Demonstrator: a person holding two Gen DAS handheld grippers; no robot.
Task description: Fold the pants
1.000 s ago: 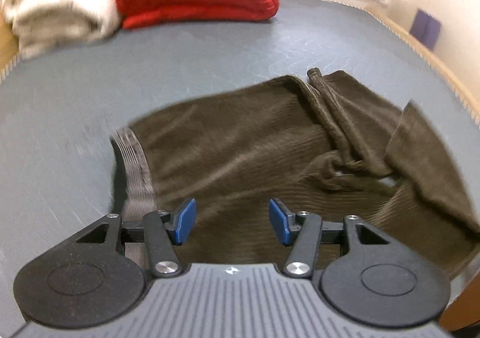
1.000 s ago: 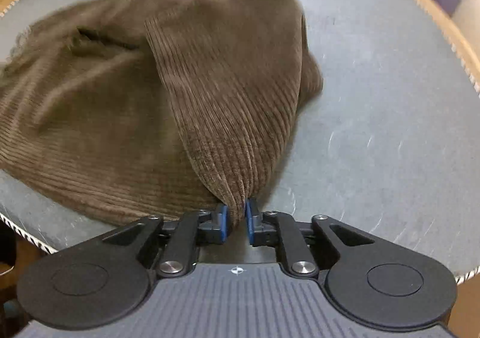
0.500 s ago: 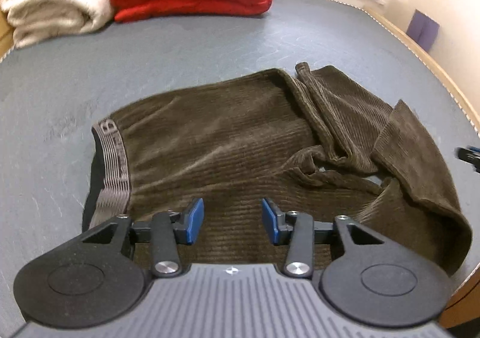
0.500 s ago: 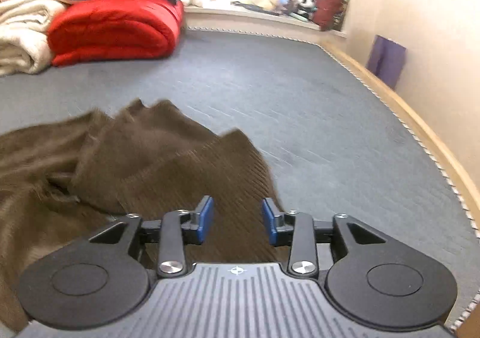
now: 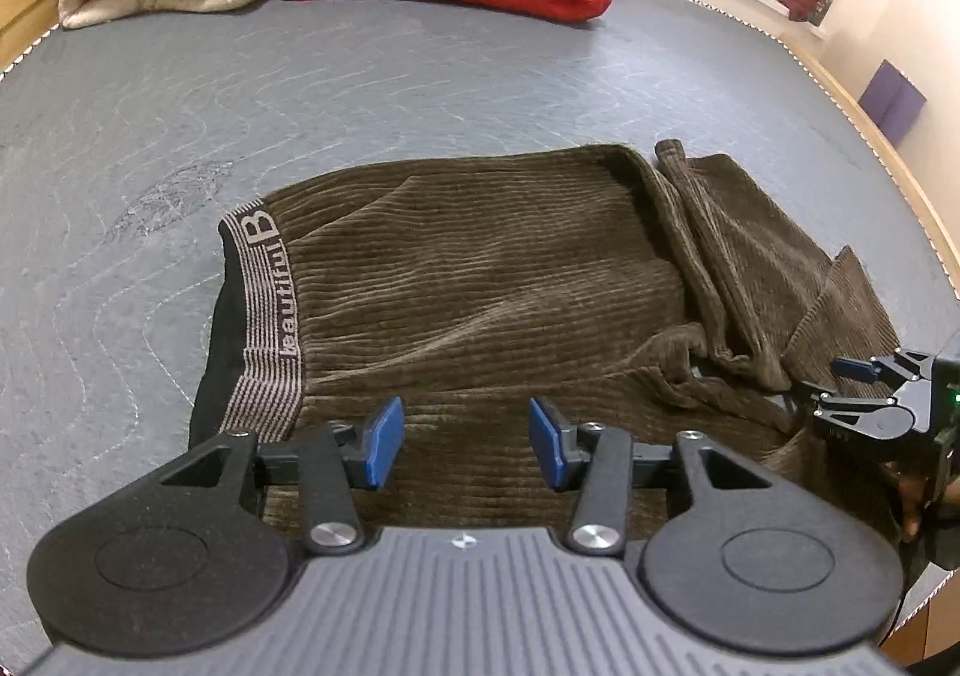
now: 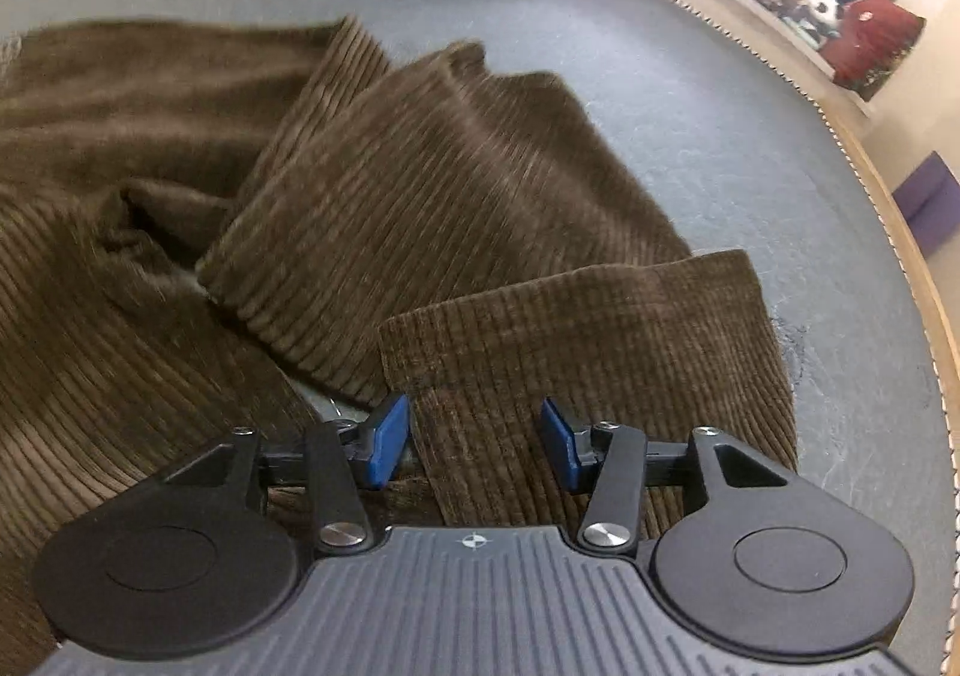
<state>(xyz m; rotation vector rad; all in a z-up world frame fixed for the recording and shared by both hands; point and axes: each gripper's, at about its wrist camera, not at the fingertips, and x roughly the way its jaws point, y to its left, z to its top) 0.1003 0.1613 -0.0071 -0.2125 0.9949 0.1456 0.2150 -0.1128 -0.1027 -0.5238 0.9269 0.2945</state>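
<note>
Left gripper [image 5: 461, 442]: jaws apart, empty, over the pants [image 5: 480, 268] near the waistband [image 5: 267, 286].
Right gripper [image 6: 474, 439]: jaws apart, empty, above a leg end [image 6: 600, 340] near the mat's [image 5: 420, 76] right edge.
Risk: bunched legs may fold in crooked; a one-layer pinch would drag them askew.

Left gripper [image 5: 467, 443] jaws apart, nothing between; brown corduroy pants [image 5: 498, 280] spread beneath and ahead of fingers; striped waistband [image 5: 264, 310] left of left finger; right gripper [image 5: 840, 382] far right, over rumpled leg fabric.

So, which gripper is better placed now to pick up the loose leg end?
Right. The right gripper is open just over the leg end, while the left gripper, also open, hangs near the waistband.
</note>
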